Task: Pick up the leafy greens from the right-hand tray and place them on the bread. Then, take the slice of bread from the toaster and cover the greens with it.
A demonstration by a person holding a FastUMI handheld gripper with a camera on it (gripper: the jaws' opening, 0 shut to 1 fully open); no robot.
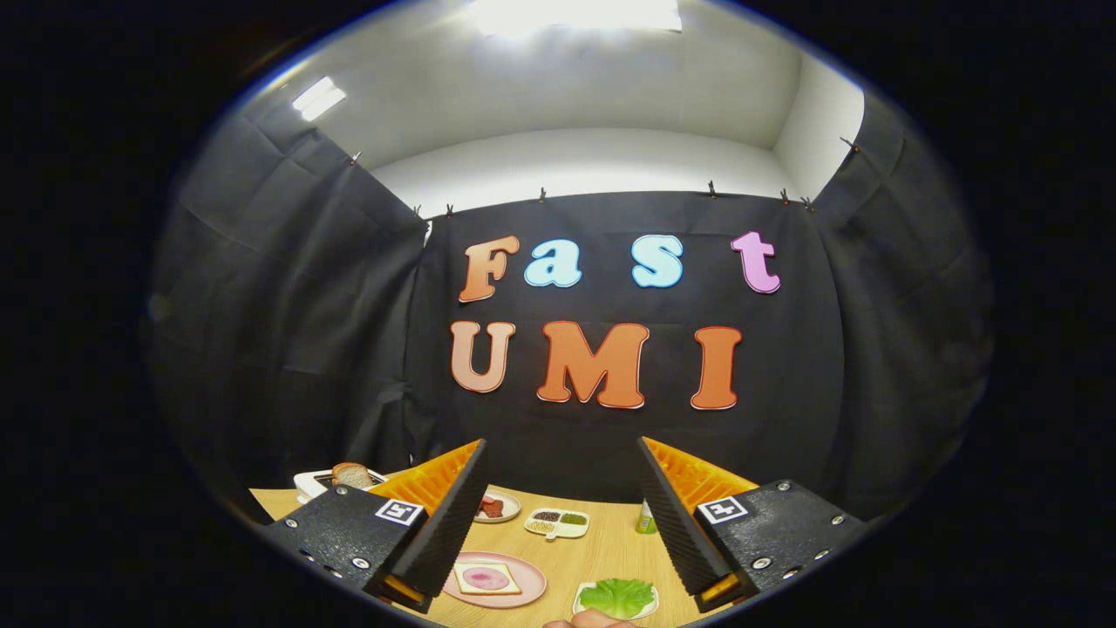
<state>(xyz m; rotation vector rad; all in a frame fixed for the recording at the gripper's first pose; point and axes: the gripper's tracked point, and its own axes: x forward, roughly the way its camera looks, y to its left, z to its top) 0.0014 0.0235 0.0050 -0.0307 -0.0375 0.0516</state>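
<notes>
Both fingers of the gripper stand wide apart with nothing between them, held high above the wooden table and looking out level toward the booth wall. Below the gap, slightly toward the right finger, the leafy greens lie on a small white tray at the table's near edge, where a bit of a hand shows just beside it. Left of the tray, close under the left finger, sits a pink plate with a slice of bread on it, a reddish round on top. So the greens are down and a touch to the right — the coming move looks like a tilt and a drop rather than a reach forward. The leaf spreads wider across than deep, so my guess is the fingers would close best from front and back. Beyond the left finger the toaster holds the second slice upright in its slot. Farther back are a small plate of something red, a divided dish and a little green bottle — none needed yet.
</notes>
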